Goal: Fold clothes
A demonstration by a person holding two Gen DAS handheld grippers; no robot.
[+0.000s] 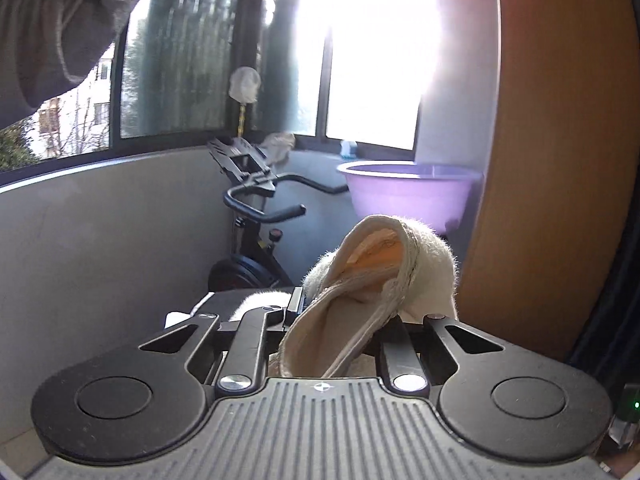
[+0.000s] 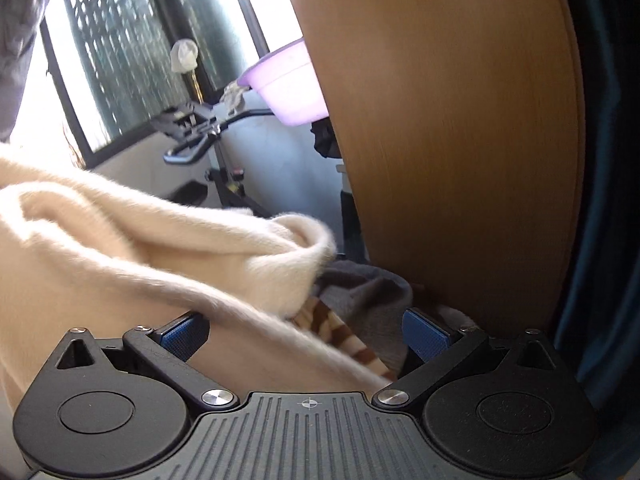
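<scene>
Left tool [image 1: 344, 316] pinches cream garment [image 1: 380, 272]; right tool [image 2: 306, 334] agape.

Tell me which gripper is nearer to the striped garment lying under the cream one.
Right. The right gripper hangs open directly over the striped garment, which shows between its fingers. The left gripper is shut on the cream garment; no stripes appear in its view.
</scene>
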